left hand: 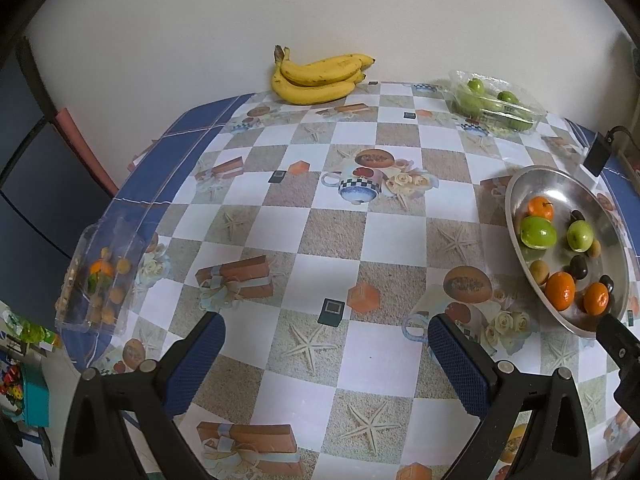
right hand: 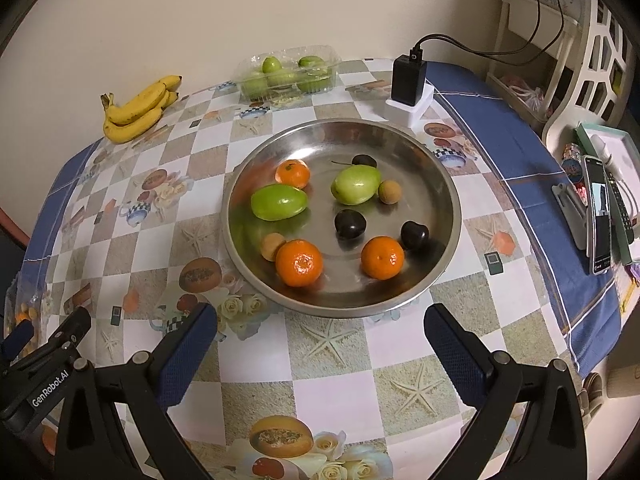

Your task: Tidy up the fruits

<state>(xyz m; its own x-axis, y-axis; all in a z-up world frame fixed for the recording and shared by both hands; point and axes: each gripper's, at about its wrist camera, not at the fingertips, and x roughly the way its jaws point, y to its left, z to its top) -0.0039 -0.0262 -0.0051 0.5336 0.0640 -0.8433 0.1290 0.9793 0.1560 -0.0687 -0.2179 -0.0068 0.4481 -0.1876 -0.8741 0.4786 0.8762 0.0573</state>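
mixed fruit fills the steel bowl [right hand: 440, 184] at frame centre, sorting unsettled, as left gripper [left hand: 326, 354] and right gripper [right hand: 320, 344] hover wide, empty.

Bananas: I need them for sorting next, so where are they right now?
The bananas lie at the table's far edge against the wall, untouched, left of the clear box of green fruit; in the right wrist view they are far left.

Right gripper [right hand: 320, 344] jaws apart, empty. Metal bowl [right hand: 436, 184] at 12 o'clock: tangerines, green fruits, dark plums. Bananas [right hand: 138, 110] at 10 o'clock.
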